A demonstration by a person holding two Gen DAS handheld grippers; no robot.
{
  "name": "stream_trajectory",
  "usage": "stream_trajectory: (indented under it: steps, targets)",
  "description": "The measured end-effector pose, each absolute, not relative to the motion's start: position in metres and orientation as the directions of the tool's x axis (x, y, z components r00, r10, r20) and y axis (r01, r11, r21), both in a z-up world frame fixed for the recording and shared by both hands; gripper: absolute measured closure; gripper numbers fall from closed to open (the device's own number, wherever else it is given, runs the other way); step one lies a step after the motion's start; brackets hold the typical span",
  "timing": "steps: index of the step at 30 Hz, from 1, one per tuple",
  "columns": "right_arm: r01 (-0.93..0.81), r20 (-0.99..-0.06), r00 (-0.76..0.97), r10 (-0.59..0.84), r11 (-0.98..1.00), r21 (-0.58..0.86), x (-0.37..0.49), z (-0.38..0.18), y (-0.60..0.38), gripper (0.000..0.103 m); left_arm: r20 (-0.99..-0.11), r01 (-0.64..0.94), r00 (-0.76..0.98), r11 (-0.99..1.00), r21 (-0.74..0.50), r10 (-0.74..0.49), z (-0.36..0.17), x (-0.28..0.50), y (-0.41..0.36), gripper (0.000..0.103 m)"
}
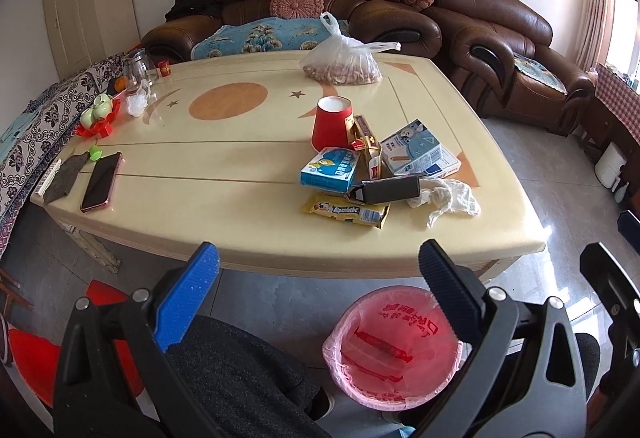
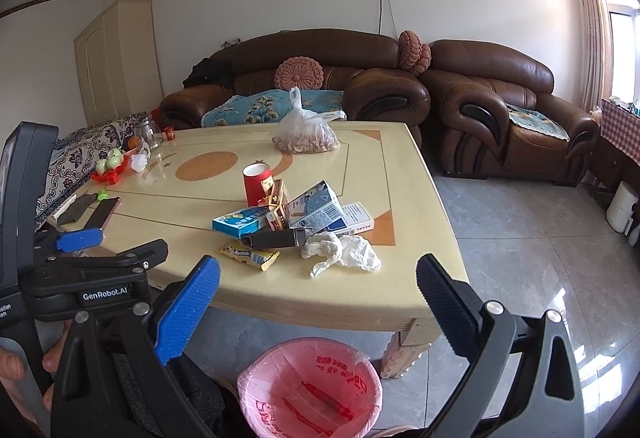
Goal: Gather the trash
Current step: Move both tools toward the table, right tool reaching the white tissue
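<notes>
A heap of trash lies on the cream table: a red paper cup, a blue box, a yellow wrapper, a black carton, a pale blue carton and a crumpled white tissue. The heap also shows in the right wrist view, with the cup, the tissue and the wrapper. A bin with a pink liner stands on the floor below the table's near edge. My left gripper and right gripper are open and empty, short of the table.
A phone, a grey cloth, a red tray with green cups and a glass jar sit at the table's left. A plastic bag of nuts lies at the far side. Brown sofas stand behind.
</notes>
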State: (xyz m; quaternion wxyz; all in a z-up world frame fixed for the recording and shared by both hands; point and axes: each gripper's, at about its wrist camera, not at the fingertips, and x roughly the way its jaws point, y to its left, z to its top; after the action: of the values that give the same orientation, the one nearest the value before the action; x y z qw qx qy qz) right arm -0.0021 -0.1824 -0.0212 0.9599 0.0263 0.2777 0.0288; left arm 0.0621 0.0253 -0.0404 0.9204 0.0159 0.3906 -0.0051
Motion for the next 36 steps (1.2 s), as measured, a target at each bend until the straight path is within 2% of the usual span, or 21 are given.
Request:
stream_trajectory:
  steps: [9,36]
  targets:
    - [0.015,-0.56,0.829,0.001,1.0,0.023,0.031,-0.039,-0.194,0.007,-0.759,0.064,0.648,0.998,-0.026,-0.061,-0.054,0.097,0.031,0.005]
    - [-0.008,-0.657,0.752,0.05,0.998,0.066,0.123,-0.099,-0.196,0.007,-0.828,0.089,0.557,0.996,-0.007,-0.056,-0.095,0.195,0.028,0.005]
